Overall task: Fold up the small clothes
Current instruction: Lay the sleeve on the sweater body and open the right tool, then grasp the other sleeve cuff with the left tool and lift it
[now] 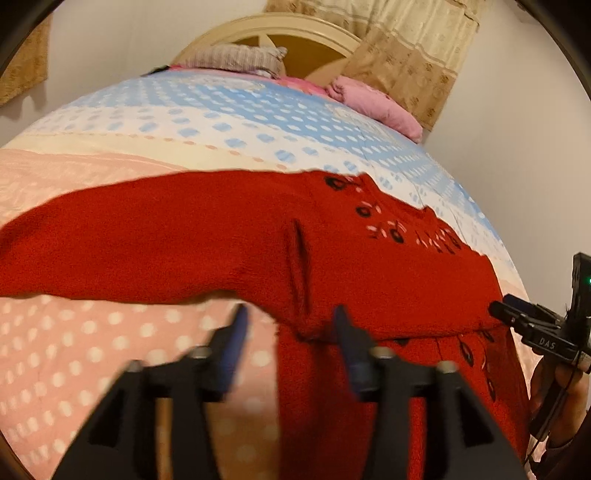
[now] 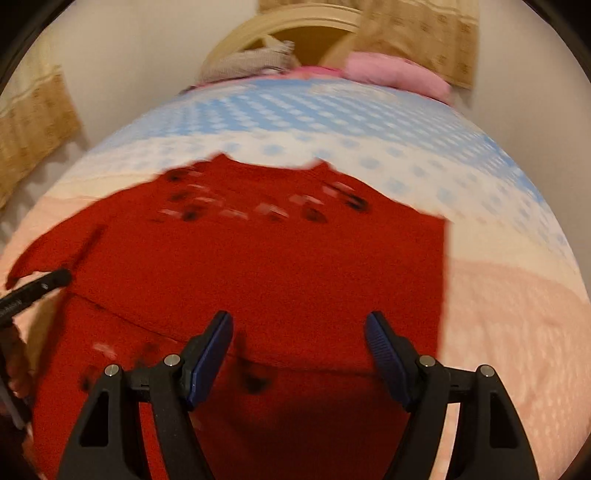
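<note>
1. Your left hand-held gripper [image 1: 291,317] hangs with its blue pads spread wide and nothing between them, one fingertip over the pink dotted bedspread, the other over red cloth, just beside the underarm where the sleeve meets the body.

2. Your right hand-held gripper [image 2: 299,325] is likewise spread wide and empty, poised above the lower middle of the garment; whether either gripper touches the fabric cannot be told through the motion blur.

3. The red knitted sweater [image 1: 229,236] lies face up across the bed [image 1: 229,122], neckline toward the headboard [image 1: 291,31], a band of dark and white motifs across the chest. One sleeve [image 1: 92,243] stretches out flat toward your left; the opposite side ends in a straight vertical edge, which suggests that sleeve is already folded in.

4. Judging by the fuzzy knit, the sweater should be soft, limp and light, likely to sag and drag rather than slide. The outstretched sleeve looks like the next fold; pinch it near the cuff or at the shoulder seam.

5. A pink pillow [image 1: 373,107] and a grey bundle [image 1: 236,59] sit well apart at the head of the bed.
</note>
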Tool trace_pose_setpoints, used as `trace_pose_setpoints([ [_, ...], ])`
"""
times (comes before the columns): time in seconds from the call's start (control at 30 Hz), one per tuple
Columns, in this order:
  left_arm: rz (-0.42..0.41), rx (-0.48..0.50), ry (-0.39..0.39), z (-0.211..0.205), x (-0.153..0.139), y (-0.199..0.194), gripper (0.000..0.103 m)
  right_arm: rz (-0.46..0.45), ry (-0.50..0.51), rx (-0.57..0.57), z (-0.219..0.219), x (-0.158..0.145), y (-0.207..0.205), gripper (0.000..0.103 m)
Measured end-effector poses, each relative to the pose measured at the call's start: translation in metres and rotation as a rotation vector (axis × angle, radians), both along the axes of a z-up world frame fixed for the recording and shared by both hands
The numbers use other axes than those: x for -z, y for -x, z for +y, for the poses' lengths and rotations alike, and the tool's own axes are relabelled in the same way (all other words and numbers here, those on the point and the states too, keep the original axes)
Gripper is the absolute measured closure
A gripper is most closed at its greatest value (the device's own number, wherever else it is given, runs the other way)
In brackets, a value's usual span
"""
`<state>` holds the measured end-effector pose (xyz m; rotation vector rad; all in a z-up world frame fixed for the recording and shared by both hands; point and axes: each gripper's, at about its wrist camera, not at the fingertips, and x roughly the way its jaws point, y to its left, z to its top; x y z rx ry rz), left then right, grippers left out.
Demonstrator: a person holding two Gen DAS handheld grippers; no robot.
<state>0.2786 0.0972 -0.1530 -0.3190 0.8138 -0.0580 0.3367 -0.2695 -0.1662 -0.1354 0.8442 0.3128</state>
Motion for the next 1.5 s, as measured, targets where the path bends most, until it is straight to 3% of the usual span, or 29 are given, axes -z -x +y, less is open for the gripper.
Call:
trace_pose_setpoints([
  [0.07,-0.012,-0.038,-0.030,0.010,-0.005,0.008,0.027,0.000,0.005,-0.029,0.017,0.006,-0.004,0.028],
  [0.17,-0.008,-0.066,-0.059,0.029,-0.008,0.018,0.027,0.069,0.058,-0.065,0.044,0.034,-0.012,0.027],
  [0.2,0.000,-0.083,-0.071,0.039,-0.008,0.022,0.027,0.020,0.090,-0.058,0.049,0.034,-0.007,0.027],
  [0.3,-0.010,-0.152,-0.106,0.067,-0.009,0.033,0.027,0.004,0.110,-0.049,0.055,0.022,-0.002,0.027],
  [0.43,0.020,-0.267,-0.125,0.109,-0.004,0.042,0.027,-0.058,0.079,-0.142,0.080,0.006,0.006,0.026],
  [0.57,0.072,-0.389,-0.029,0.155,0.004,0.056,0.027,0.029,0.069,-0.206,0.105,0.033,0.003,0.026],
  [0.63,0.046,-0.436,0.012,0.174,0.003,0.069,0.027,-0.025,0.088,-0.203,0.110,0.041,0.014,0.026],
  [0.73,0.031,-0.506,0.089,0.201,0.006,0.086,0.026,-0.009,0.046,-0.197,0.104,0.042,0.013,0.022],
  [0.87,0.005,-0.593,0.335,0.230,0.020,0.114,0.026,-0.014,0.039,-0.191,0.103,0.044,0.012,0.020],
  [1.0,-0.036,-0.607,0.490,0.231,0.028,0.124,0.026,-0.030,0.060,-0.186,0.105,0.045,0.014,0.018],
  [1.17,-0.055,-0.626,0.480,0.229,0.033,0.110,0.026,-0.035,0.065,-0.181,0.105,0.045,0.017,0.016],
  [1.37,-0.099,-0.699,0.481,0.259,0.034,0.094,0.028,-0.045,0.077,-0.174,0.104,0.045,0.019,0.015],
  [1.5,-0.108,-0.715,0.440,0.268,0.034,0.090,0.043,-0.047,0.078,-0.173,0.104,0.044,0.019,0.014],
])
